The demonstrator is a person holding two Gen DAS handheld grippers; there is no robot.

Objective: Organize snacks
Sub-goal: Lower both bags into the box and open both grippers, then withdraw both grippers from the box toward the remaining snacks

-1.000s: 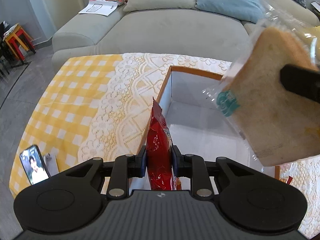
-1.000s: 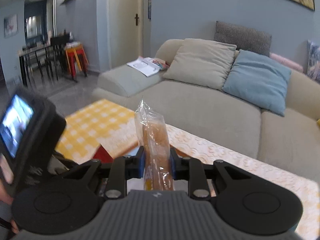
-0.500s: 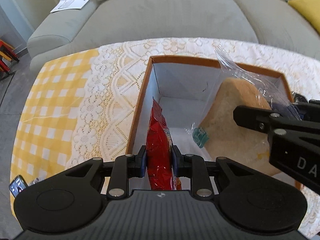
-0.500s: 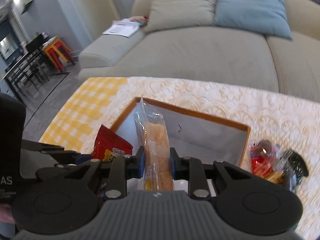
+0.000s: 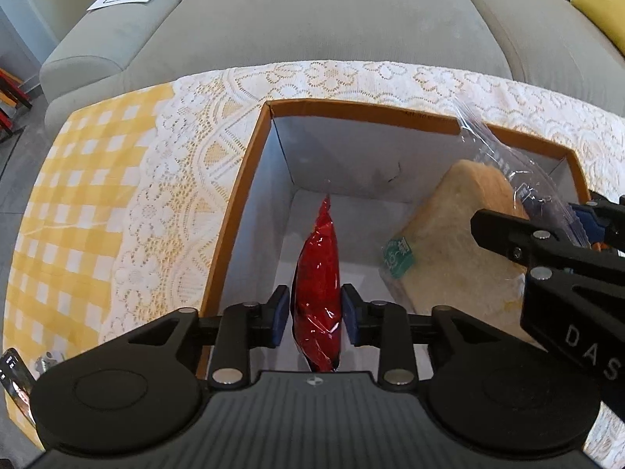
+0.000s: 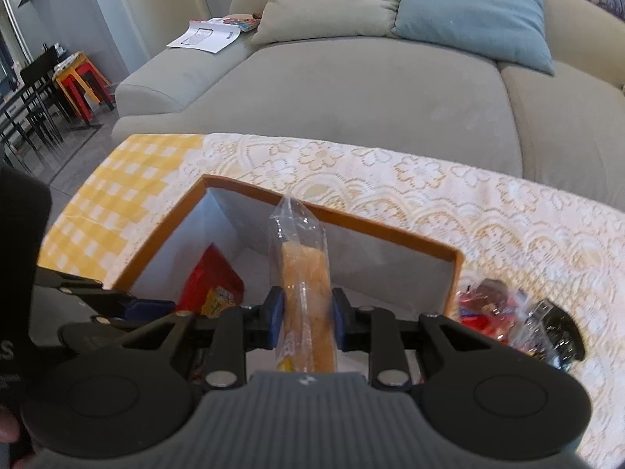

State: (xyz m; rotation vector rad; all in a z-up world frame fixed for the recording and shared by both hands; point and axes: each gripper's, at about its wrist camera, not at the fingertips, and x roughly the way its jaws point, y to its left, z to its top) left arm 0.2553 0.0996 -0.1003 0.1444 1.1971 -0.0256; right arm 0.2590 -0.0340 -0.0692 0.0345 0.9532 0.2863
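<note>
An open box with an orange rim and white inside stands on the lace-covered table; it also shows in the right wrist view. My left gripper is shut on a red snack bag, held upright inside the box at its left side. My right gripper is shut on a bagged slice of bread in clear plastic, lowered into the box at the right. The bread and the right gripper's body show in the left wrist view. The red bag shows in the right wrist view.
Several loose wrapped snacks lie on the table right of the box. A yellow checked cloth covers the table's left end, with a phone at its near corner. A grey sofa with cushions stands beyond the table.
Both grippers have come down over the box and lowered the red bag and the bread into it. The bread moved from high above the box to inside it.
</note>
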